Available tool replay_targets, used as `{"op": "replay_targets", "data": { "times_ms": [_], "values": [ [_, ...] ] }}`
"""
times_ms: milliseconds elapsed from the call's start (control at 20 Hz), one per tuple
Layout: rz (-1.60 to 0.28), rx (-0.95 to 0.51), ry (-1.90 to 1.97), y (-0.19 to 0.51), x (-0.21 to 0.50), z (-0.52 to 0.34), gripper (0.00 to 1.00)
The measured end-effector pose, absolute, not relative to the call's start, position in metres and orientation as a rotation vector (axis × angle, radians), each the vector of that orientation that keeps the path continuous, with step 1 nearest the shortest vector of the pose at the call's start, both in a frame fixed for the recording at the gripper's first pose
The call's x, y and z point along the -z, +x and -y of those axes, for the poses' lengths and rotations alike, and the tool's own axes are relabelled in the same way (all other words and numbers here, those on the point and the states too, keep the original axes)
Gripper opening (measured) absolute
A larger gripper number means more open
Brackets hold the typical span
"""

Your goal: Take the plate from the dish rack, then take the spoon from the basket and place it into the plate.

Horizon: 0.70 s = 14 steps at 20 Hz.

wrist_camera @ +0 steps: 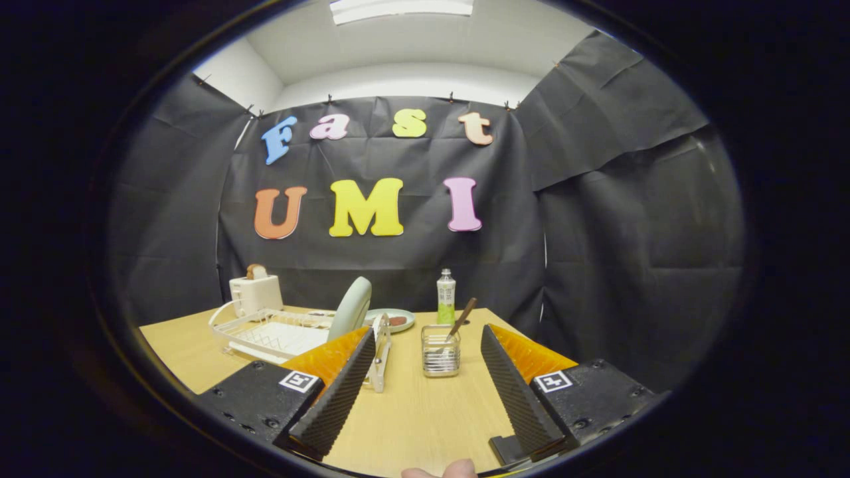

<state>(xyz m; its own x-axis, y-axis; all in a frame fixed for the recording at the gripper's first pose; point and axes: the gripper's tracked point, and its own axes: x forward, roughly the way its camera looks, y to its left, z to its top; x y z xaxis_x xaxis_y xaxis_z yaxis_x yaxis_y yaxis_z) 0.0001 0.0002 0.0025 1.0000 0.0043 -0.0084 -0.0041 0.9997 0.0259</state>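
Observation:
A pale green plate (352,307) stands on edge in the white dish rack (279,335), beyond my left finger. A small wire basket (441,350) sits on the wooden table (425,411) just ahead of the fingers, with a brown-handled spoon (460,320) leaning out of it. My gripper (428,345) is open and wide, held above the table's near part, with nothing between its fingers. The left finger (339,392) hides part of the rack's near end.
A white toaster (256,292) with bread in it stands behind the rack. A second pale plate (392,320) with something dark on it lies flat beyond the rack, and a green-labelled bottle (445,297) stands near the table's far edge. A fingertip (441,470) shows below.

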Motion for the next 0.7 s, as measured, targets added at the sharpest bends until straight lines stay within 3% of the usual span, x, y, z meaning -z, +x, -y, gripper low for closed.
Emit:
{"op": "replay_targets", "data": {
  "times_ms": [700],
  "values": [
    [-0.052, -0.011, 0.024, 0.01, -0.026, 0.017, 1.0]
  ]
}}
